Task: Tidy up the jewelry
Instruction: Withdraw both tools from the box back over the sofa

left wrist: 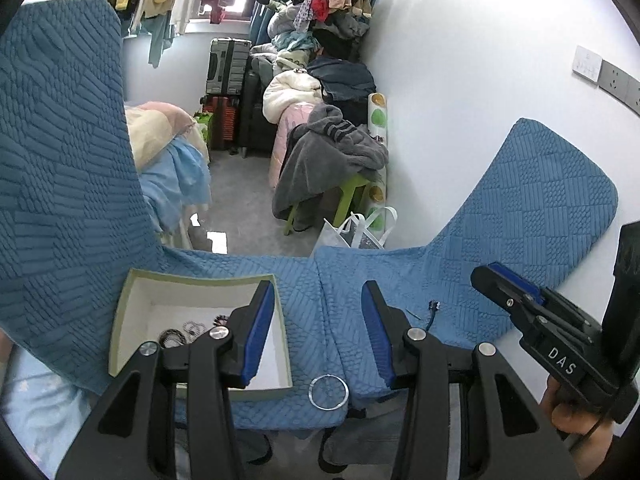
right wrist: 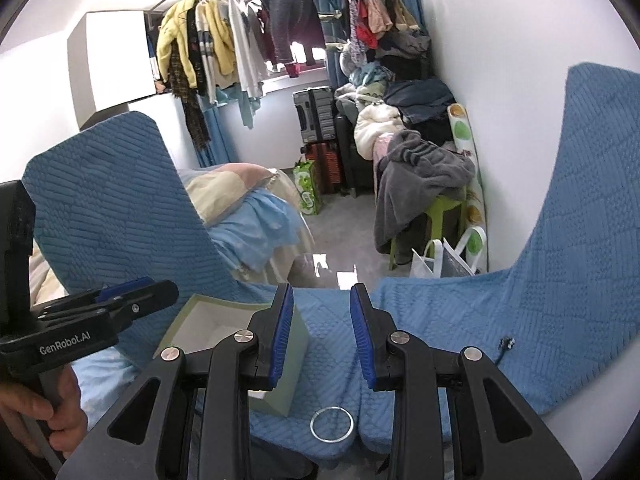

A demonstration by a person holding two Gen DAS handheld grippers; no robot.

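Both fingers [left wrist: 320,336] hung parted and empty above the silver bangle [left wrist: 329,393], which wanted a centred pinch before the box [left wrist: 120,320].

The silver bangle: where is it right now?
The silver bangle lies flat on the blue quilted cover, near its front edge, just right of the open box in both wrist views.

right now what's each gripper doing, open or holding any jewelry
Left gripper: open, nothing between its blue-padded fingers.
Right gripper: open, nothing held; the silver ring-shaped bangle lies on the blue quilted cover.
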